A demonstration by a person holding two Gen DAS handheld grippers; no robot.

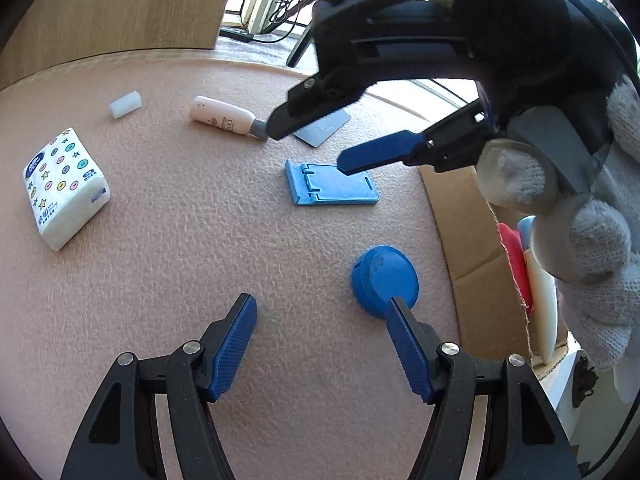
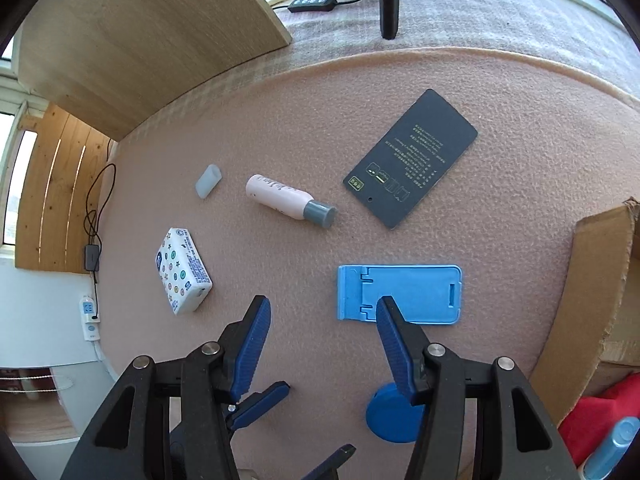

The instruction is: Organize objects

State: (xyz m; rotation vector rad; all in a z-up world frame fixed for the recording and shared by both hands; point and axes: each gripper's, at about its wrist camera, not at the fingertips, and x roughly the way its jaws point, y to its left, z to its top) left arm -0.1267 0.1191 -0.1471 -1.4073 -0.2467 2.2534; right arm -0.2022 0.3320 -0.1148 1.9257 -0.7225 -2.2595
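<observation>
The pink bottle (image 1: 226,117) is lying at about 12 o'clock in the left wrist view, and it is showing the letters "CO" near its grey cap; the rest is too small to read. In the right wrist view, script writing is running along it, too blurred to read. The dark card (image 2: 411,159) at about 1 o'clock in the right wrist view is carrying rows of tiny yellow print and little pictures, but none can be read. The tissue pack (image 1: 64,186) at 9 o'clock is showing stars, round faces and a blue logo with unreadable words.
</observation>
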